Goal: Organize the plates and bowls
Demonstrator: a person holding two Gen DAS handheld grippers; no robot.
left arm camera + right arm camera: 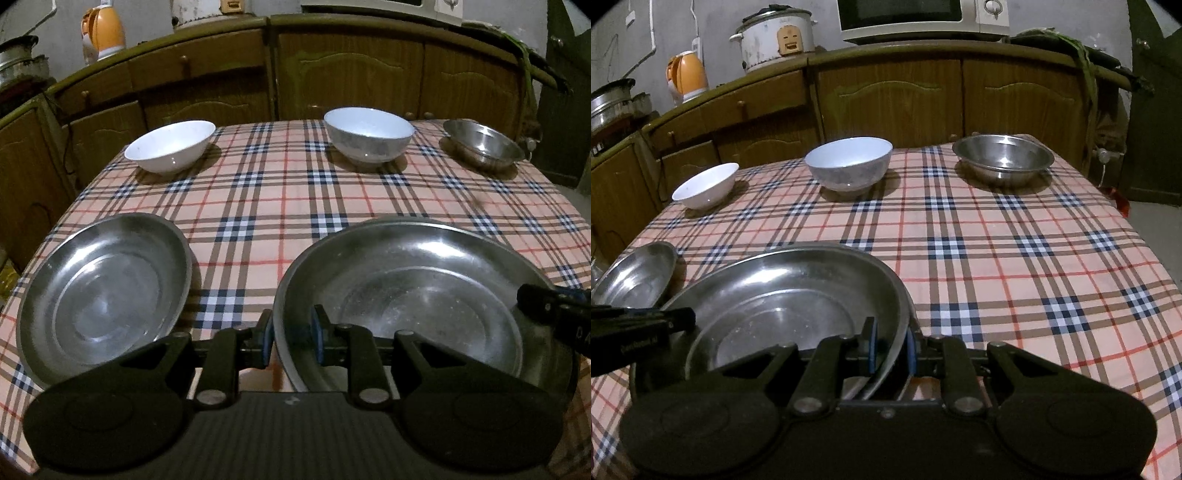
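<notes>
Far left on the checked tablecloth (258,206): a smaller steel plate (107,295), lying flat and apart from the rest. Beside it, a large steel plate (424,295) gripped at both sides, left gripper (293,338) clamped on its near-left rim, right gripper (892,350) clamped on its right rim, the underside hidden, so contact with the cloth not clear. Along the far edge, left to right: small white bowl (171,146), larger white bowl (369,134), steel bowl (480,146), all upright and well apart.

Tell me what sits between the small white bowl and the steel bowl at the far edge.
The larger white bowl sits between the small white bowl and steel bowl, clearest in the right wrist view.
</notes>
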